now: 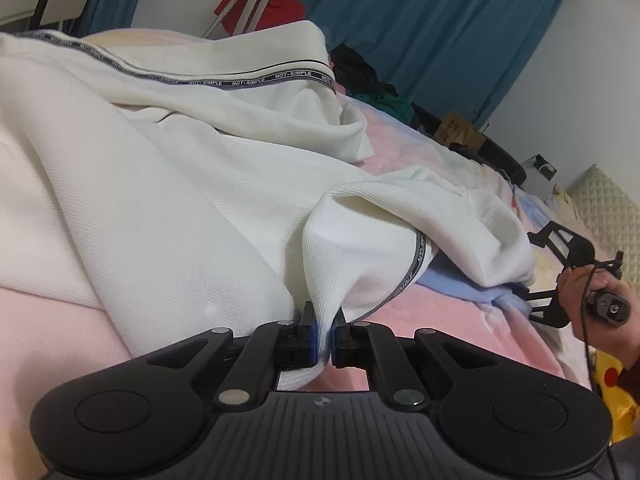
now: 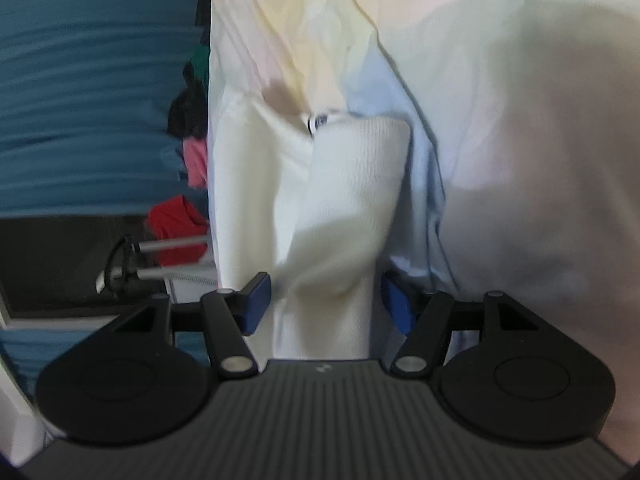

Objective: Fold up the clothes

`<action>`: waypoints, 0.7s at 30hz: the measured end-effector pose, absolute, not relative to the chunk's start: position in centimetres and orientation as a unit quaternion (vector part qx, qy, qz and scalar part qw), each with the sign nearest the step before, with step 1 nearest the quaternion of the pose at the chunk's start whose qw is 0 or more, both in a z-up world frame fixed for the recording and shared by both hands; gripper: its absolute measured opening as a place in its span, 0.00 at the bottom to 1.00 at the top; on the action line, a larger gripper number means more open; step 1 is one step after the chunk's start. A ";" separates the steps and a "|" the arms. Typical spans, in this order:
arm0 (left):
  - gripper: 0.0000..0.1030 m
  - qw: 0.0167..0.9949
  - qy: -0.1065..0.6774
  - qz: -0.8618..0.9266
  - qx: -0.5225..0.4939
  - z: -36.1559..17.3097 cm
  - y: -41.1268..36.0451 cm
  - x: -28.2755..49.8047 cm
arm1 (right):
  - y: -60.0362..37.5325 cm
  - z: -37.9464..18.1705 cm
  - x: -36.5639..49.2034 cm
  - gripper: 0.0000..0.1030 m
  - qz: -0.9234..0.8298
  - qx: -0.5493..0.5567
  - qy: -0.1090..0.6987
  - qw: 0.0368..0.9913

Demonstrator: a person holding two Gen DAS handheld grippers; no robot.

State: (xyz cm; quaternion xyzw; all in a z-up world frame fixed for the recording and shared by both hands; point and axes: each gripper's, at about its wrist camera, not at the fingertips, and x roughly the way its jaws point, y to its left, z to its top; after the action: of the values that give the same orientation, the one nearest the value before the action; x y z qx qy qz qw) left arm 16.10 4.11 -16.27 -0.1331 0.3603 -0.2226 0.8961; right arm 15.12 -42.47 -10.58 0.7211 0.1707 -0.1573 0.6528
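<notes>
A pastel bedsheet (image 1: 420,312) blotched with pink, blue and pale yellow covers the bed and fills most of both views. Behind it hangs a long teal curtain (image 1: 432,28), running across the far wall.

Spread over the sheet lies the white ribbed knit garment (image 1: 168,184), rumpled, with a dark trim band printed "NOT-SIMPLE" along its raised upper edge. One fold of it rises toward the near edge of the bed, and a second lobe drapes to the right.

At the far side of the bed sits a heap of dark, green and pink clothes (image 1: 372,84), and a red cloth (image 1: 276,8) shows behind pale metal tripod legs (image 1: 248,0).

The left gripper (image 1: 323,332), black with blue pads, has its jaws pressed together on a pinched fold of the white garment, which passes between the pads and out below them.

The right gripper (image 2: 326,300) stands with its jaws wide apart; a ridge of the white garment (image 2: 352,184) lies in the gap, and neither blue pad (image 2: 256,300) presses on it. That view is blurred. From the left wrist camera the same gripper (image 1: 520,294) appears at the garment's right end, held in a bare hand (image 1: 588,296).
</notes>
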 end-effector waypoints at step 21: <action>0.07 0.898 0.354 -0.226 -0.128 -15.6 3.6 15.7 | -46.8 -7.1 12.4 0.05 -0.309 0.598 0.043 0.738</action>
State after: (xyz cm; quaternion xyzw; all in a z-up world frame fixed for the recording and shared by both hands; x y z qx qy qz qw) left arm 15.71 3.60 -15.62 -0.1284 0.3544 -0.2262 0.8982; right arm 12.44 -46.82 -7.05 0.5979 0.0433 -0.3088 0.7384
